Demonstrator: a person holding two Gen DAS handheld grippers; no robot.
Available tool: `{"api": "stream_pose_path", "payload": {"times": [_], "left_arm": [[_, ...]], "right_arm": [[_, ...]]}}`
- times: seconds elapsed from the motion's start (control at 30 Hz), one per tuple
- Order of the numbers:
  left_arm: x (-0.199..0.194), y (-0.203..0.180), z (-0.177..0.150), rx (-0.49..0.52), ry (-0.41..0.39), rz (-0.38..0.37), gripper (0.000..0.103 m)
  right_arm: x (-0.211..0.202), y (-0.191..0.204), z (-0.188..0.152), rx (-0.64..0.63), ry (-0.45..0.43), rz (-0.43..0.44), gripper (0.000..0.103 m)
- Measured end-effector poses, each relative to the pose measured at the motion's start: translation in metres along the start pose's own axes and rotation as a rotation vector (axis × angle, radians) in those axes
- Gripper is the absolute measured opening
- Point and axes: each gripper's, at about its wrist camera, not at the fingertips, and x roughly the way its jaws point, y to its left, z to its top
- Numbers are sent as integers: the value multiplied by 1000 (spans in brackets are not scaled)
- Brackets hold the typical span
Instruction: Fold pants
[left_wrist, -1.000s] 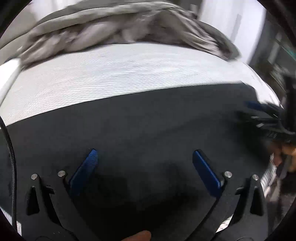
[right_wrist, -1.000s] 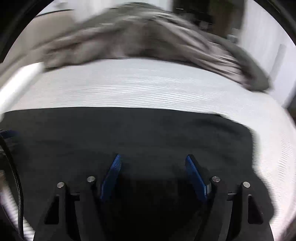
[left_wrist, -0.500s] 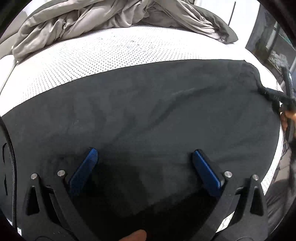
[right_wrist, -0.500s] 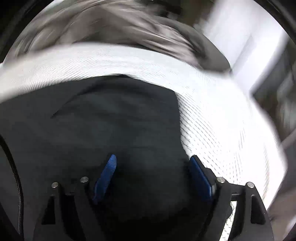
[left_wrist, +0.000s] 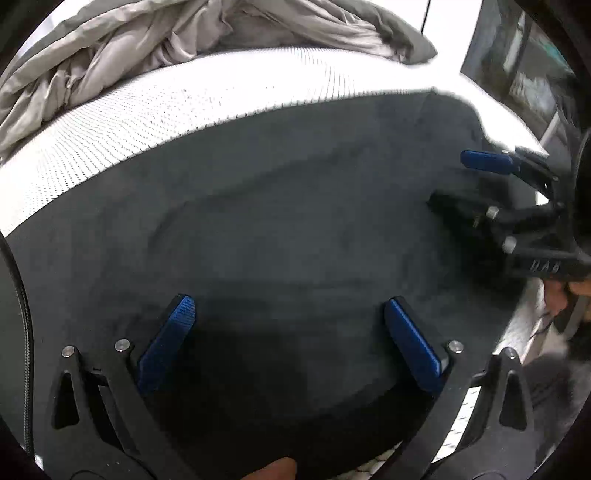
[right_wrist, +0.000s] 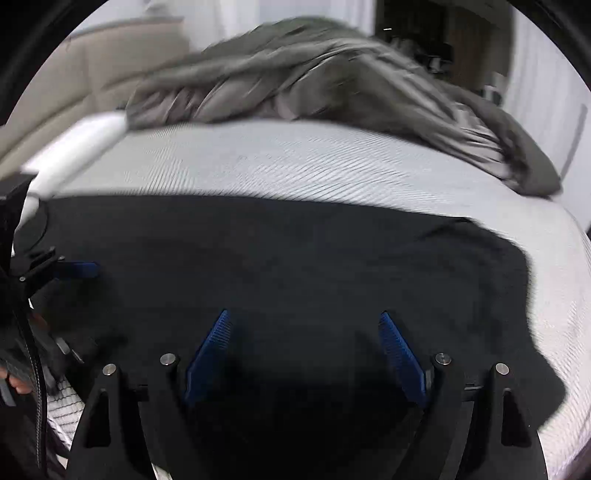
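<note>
The black pants (left_wrist: 288, 221) lie spread flat on the white mattress (left_wrist: 147, 122); they also fill the lower half of the right wrist view (right_wrist: 295, 266). My left gripper (left_wrist: 288, 314) is open and empty, its blue pads just above the near part of the pants. My right gripper (right_wrist: 303, 325) is open and empty over the pants too. It shows at the right of the left wrist view (left_wrist: 454, 181), over the pants' right end. The left gripper shows at the left edge of the right wrist view (right_wrist: 79, 271).
A crumpled grey duvet (left_wrist: 207, 40) is heaped along the far side of the mattress, also in the right wrist view (right_wrist: 332, 81). A beige headboard (right_wrist: 74, 85) stands at the far left. The mattress edge drops off at the right (left_wrist: 528, 332).
The right gripper has swung back left and now faces across the pants toward the duvet. In the left wrist view it has come in over the pants' right end. The left gripper has barely moved.
</note>
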Motion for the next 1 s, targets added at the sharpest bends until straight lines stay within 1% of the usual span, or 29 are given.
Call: {"api": "stream_pose_path", "payload": {"times": [0.03, 0.07, 0.1, 0.13, 0.17, 0.2, 0.23, 0.27, 0.3, 0.33, 0.37, 0.4, 0.43, 0.47, 0.53, 0.57, 0.6, 0.63, 0.67, 0.7, 0.73, 0.77, 0.8, 0.83, 0.87, 0.9, 0.93, 0.97, 1.0], "left_arm": [[-4, 5, -3, -3, -8, -7, 102], [-9, 13, -7, -9, -9, 0, 102], [-16, 26, -14, -14, -15, 21, 102], [-22, 37, -22, -27, -20, 38, 102], [-27, 50, -27, -45, -20, 51, 102], [-32, 66, -33, -69, -21, 63, 102], [-38, 79, -38, -91, -26, 76, 102], [-44, 89, -42, -106, -34, 89, 102], [-48, 96, -44, -111, -36, 109, 102], [-53, 102, -48, -127, -40, 141, 102], [-58, 105, -49, -141, -51, 140, 102], [-65, 103, -49, -148, -74, 122, 102], [-70, 102, -49, -147, -92, 109, 102], [-74, 95, -46, -137, -111, 86, 102], [-78, 67, -39, -95, -133, 35, 102], [-76, 53, -35, -76, -136, 12, 102], [-71, 34, -31, -51, -126, -28, 102], [-66, 21, -30, -37, -116, -48, 102], [-60, 9, -28, -22, -105, -72, 102], [-51, -2, -26, -2, -85, -92, 102], [-42, -12, -29, 28, -51, -102, 102], [-31, -19, -32, 59, -10, -89, 102], [-28, -24, -37, 78, -4, -74, 102], [-29, -27, -43, 111, -18, -70, 102], [-33, -27, -48, 124, -25, -71, 102], [-39, -18, -52, 115, -24, -72, 102], [-43, -9, -56, 98, -23, -79, 102], [-48, 6, -62, 82, -16, -79, 102], [-55, 22, -67, 67, -13, -62, 102]], "right_arm": [[8, 6, -4, -39, 35, -5, 82], [14, 7, -11, -82, 61, -37, 82], [12, -5, -18, -98, 57, -79, 82], [14, -30, -19, -85, 50, -111, 83], [12, -51, -24, -52, 52, -154, 83], [7, -70, -34, -21, 54, -200, 80], [0, -101, -44, 41, 54, -273, 81], [1, -120, -60, 90, 59, -317, 82], [-2, -143, -65, 143, 67, -365, 83], [-7, -160, -71, 197, 60, -355, 83], [-12, -164, -72, 232, 44, -315, 83], [-19, -165, -71, 258, 29, -310, 82], [-28, -157, -66, 260, 11, -326, 82], [-37, -142, -59, 241, -20, -302, 82], [-44, -113, -41, 201, -81, -197, 83], [-45, -91, -35, 173, -101, -139, 83], [-47, -73, -35, 151, -107, -104, 83], [-42, -41, -30, 109, -108, -34, 83], [-41, -19, -31, 68, -97, 22, 83], [-31, -5, -30, 49, -77, 58, 83], [-18, 14, -30, 30, -33, 109, 83], [-9, 25, -34, -5, 4, 138, 83], [0, 42, -42, -64, 37, 130, 83], [2, 45, -48, -86, 33, 104, 83], [2, 45, -53, -132, 28, 95, 83], [0, 41, -54, -148, 26, 85, 83], [-9, 28, -59, -144, 22, 61, 84], [-16, 9, -63, -121, 19, 16, 84], [-18, -17, -65, -107, 20, -57, 84]]}}
